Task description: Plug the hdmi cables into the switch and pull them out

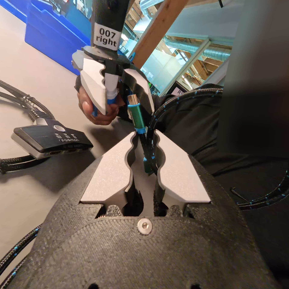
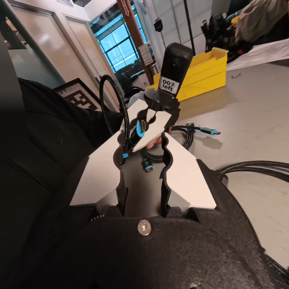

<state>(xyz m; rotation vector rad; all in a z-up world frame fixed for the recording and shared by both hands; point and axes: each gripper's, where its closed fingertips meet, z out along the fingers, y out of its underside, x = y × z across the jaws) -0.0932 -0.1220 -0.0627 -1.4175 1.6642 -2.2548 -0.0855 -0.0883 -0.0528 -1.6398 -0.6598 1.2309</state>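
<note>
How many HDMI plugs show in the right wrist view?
4 HDMI plugs: one clamped in the left gripper, one on the table beneath it, one at the coil's far right, seemingly one atop the coil. Others may be hidden.

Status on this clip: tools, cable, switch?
Left tool shut on green HDMI plug; right tool open, empty. Switch on table, front ports free.

A: What do the tongs look like?
B: The left tongs (image 1: 144, 134) and right tongs (image 2: 140, 136) share pale grey fingers with wavy black inner edges, rough black printed bodies, one silver screw each.
A: And the clothing?
B: A black sleeve (image 2: 62, 117).
</note>
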